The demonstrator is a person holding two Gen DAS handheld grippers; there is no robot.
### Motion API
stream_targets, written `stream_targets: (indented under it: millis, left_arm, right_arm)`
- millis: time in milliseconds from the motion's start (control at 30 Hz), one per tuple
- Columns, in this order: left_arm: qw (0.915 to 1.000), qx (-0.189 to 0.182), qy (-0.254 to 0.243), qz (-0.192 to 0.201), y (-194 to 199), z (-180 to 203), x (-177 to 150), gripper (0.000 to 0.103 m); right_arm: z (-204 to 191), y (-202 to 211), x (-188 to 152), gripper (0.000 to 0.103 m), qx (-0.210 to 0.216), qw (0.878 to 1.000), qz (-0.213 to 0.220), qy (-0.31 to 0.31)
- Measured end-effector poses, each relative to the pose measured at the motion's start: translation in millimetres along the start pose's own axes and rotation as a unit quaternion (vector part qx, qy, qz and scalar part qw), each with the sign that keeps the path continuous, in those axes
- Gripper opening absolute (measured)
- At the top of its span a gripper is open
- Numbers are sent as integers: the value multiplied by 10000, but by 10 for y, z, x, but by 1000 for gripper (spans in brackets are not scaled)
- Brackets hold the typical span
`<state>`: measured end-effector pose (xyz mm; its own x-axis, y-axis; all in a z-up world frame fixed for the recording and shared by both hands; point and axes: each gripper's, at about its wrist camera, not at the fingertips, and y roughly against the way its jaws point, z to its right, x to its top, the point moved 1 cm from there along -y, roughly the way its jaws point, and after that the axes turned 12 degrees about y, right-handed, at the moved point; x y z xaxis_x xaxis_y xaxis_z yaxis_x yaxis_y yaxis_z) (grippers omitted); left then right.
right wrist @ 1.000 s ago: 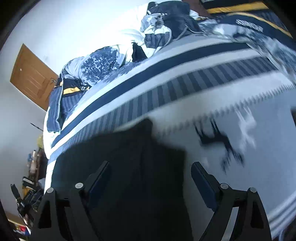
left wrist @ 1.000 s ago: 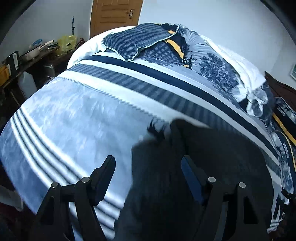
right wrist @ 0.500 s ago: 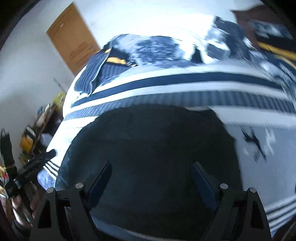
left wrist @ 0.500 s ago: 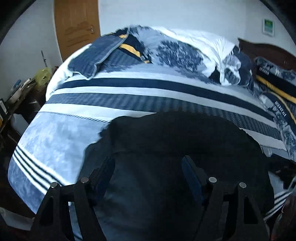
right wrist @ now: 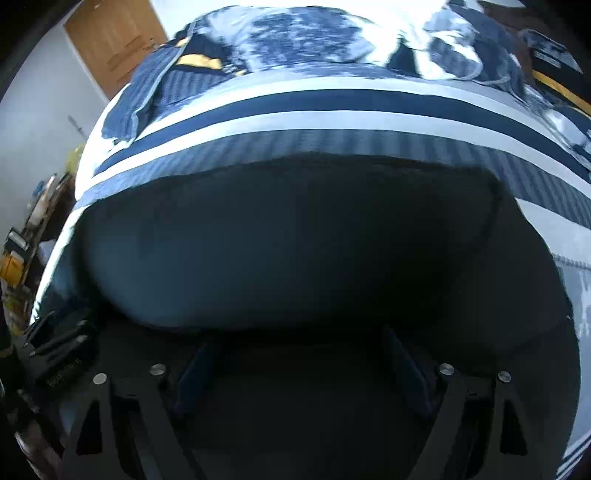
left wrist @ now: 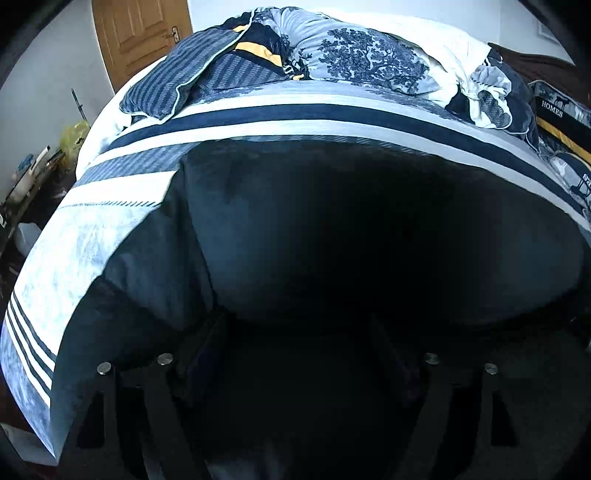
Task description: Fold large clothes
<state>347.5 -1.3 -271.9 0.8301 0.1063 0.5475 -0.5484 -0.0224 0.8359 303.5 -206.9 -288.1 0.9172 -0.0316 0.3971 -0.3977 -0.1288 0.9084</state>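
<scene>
Left wrist view: dark garment (left wrist: 332, 229) fills most of the frame, spread over the striped bed cover (left wrist: 92, 236). Fabric looks navy/black w/ a soft nap; its far edge runs along the grey-striped band, just short of the dark navy stripe. A fold or seam runs down the left part, and a lighter flap lies to the left of it on the pale printed section of the cover. Left gripper (left wrist: 295, 354) sits low over the near part of the garment, fingers spread wide apart, nothing pinched btw them; the tips are in deep shadow against the cloth, so contact w/ the fabric can't be told. Beyond: a striped pillow (left wrist: 173, 85) at far left, a tree-print duvet (left wrist: 365, 59) bunched along the far side, a wooden door (left wrist: 140, 33) behind.

Right wrist view (blurred): same garment (right wrist: 295, 240) covers the mid frame, near edge bulging up toward the camera, far edge straight along the grey-striped band of the cover (right wrist: 332, 107). Right gripper (right wrist: 299, 365) hangs over the near hem, fingers released and wide apart, blue pads (right wrist: 195, 365) visible, no cloth btw them. Part of the other tool shows at lower left. Door (right wrist: 110, 40) top left; cluttered table (right wrist: 33, 221) at left edge.
</scene>
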Motion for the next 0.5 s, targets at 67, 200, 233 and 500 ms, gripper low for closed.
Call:
stream_targets:
  millis: [67, 200, 233, 500]
  left_arm:
    - [9999, 10, 68, 119, -12, -123, -25, 81]
    - [9995, 7, 290, 130, -97, -252, -37, 81]
    - [9996, 33, 266, 111, -105, -237, -42, 81]
    - [9996, 37, 277, 60, -203, -182, -60, 82]
  right_arm:
    - [222, -14, -78, 87, 15, 9998, -10, -178]
    - [600, -42, -170, 57, 384, 9978, 29, -547]
    - [657, -66, -193, 51, 464, 9970, 30, -623]
    - [488, -206, -239, 51, 146, 9991, 70, -390]
